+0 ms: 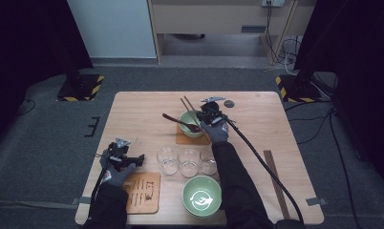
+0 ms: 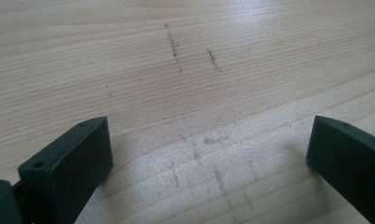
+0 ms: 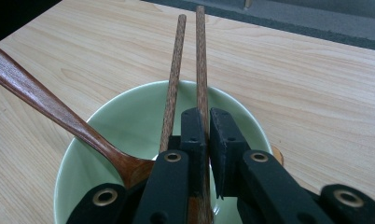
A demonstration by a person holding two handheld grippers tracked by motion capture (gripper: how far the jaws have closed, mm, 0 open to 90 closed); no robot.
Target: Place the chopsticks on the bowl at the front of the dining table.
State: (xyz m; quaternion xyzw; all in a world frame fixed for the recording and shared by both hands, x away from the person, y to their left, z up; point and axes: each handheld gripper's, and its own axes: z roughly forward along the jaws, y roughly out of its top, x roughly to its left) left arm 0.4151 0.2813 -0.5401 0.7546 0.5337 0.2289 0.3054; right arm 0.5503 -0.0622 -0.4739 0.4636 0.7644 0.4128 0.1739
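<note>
Right tongs [image 3: 203, 140] clamping one chopstick [image 3: 200, 60] over the far bowl [image 3: 129, 116], its mate [image 3: 174, 70] lying loose beside. Left tongs [image 2: 209, 158] gaping idle above the tabletop [image 2: 185, 56]. Risking a thin stick twisting free, nudging the spoon [image 3: 45, 107] out.

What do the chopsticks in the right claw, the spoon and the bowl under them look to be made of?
Chopsticks: dark wood, matte, grain speckling visible. Spoon: reddish-brown wood, seemingly lacquered, with glossy highlights along the handle. Bowl: likely glazed ceramic, pale green with a smooth, even sheen; plastic cannot be excluded.
</note>
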